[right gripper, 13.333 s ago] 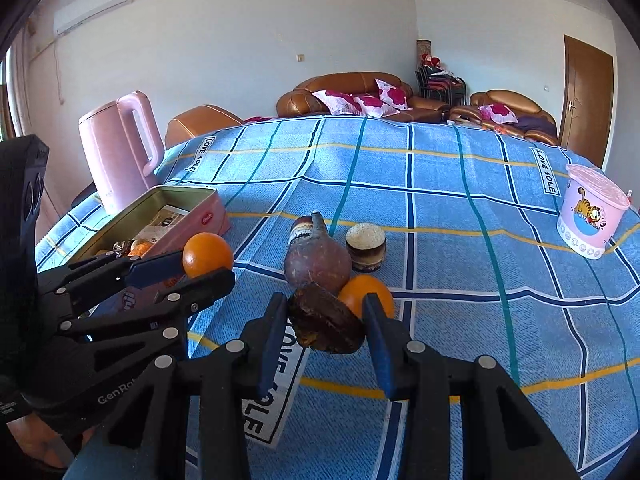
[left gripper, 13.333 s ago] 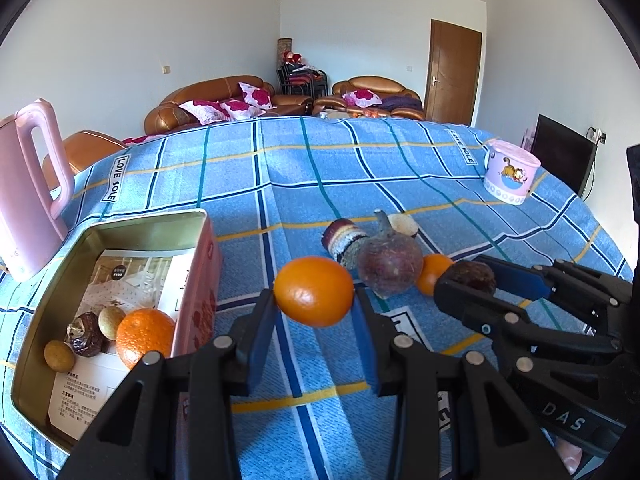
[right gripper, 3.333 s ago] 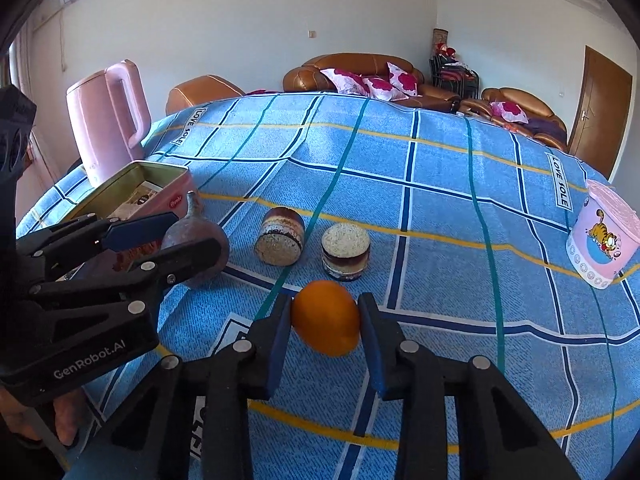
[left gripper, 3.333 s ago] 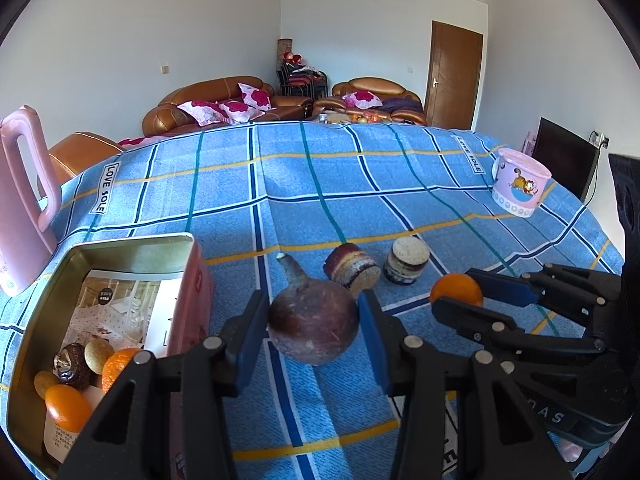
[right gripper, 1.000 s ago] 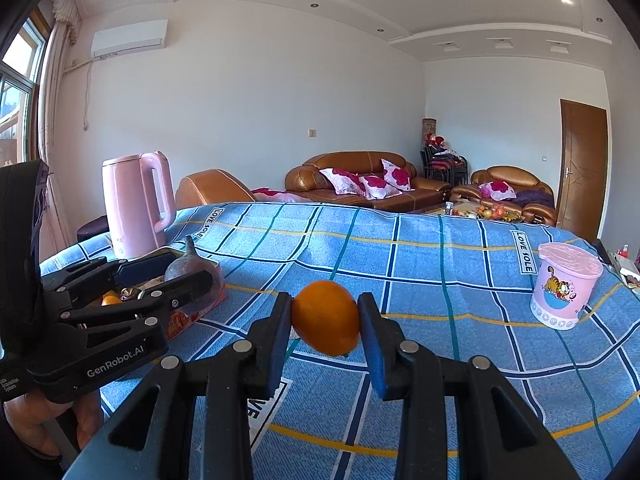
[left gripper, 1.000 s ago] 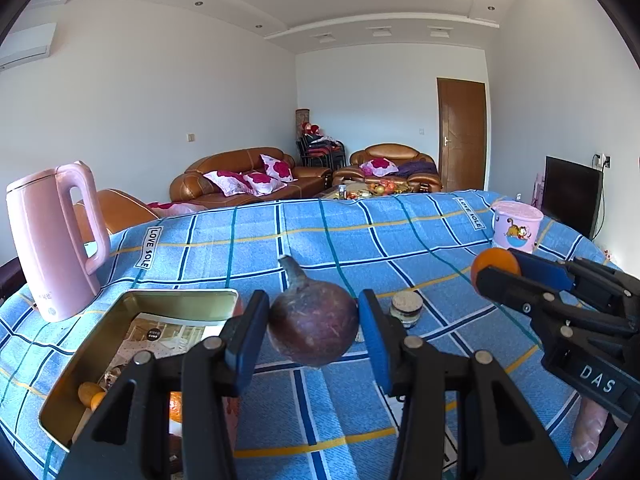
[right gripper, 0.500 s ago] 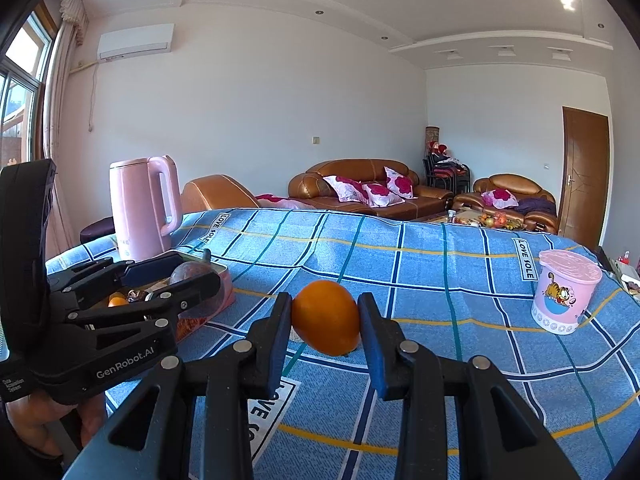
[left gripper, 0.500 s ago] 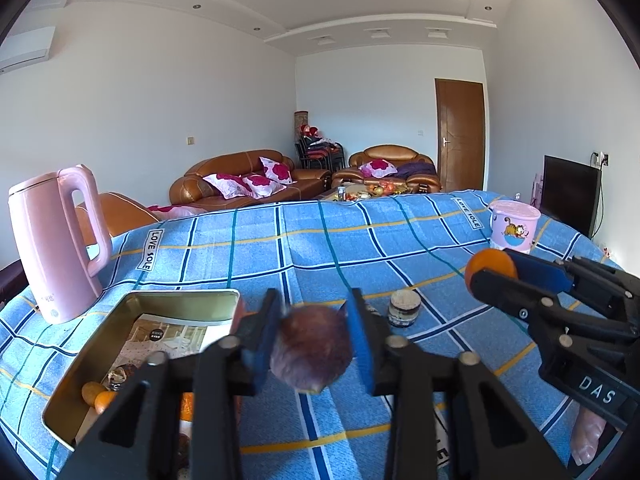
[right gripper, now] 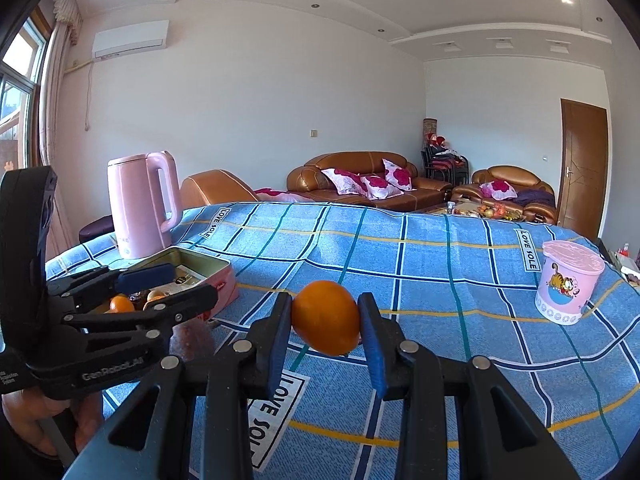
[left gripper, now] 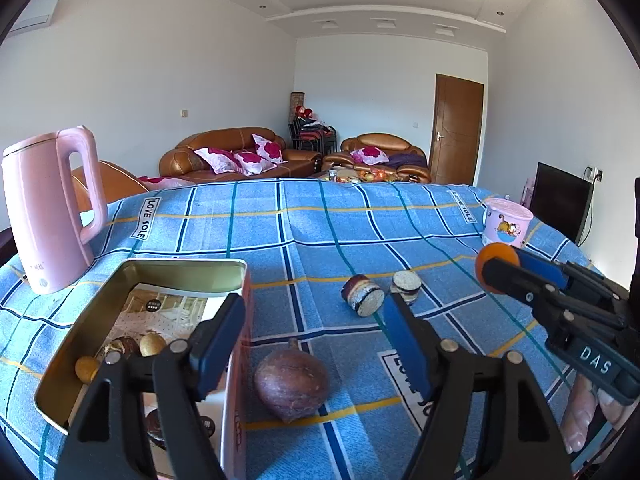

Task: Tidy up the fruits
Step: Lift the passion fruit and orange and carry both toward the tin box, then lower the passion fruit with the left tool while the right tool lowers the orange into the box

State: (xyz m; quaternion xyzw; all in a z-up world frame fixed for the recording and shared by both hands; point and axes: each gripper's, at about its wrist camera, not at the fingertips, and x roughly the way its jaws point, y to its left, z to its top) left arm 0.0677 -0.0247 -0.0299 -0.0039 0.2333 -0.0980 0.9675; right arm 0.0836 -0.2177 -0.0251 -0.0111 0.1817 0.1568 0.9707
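On the far left, pink kettle (left gripper: 52,208) stands just behind the open tin (left gripper: 64,360), which already holds several small fruits. Left gripper (left gripper: 316,344) hangs above the tin's right wall, jaws wide apart, empty. Purple fruit (left gripper: 292,378) lies on the blue cloth (left gripper: 320,232) just beside the tin's right wall, outside it, so it likely needs re-grasping. 2 cut rounds (left gripper: 362,300) sit further back. Right gripper (right gripper: 325,326) is clamped on an orange (right gripper: 326,323), held above the cloth. Step, I judge: orange goes into the tin next, moving left over the wall. Risk: left gripper crowds that route. Cloth right of center is open; pink cup (right gripper: 568,284) near the far right edge.
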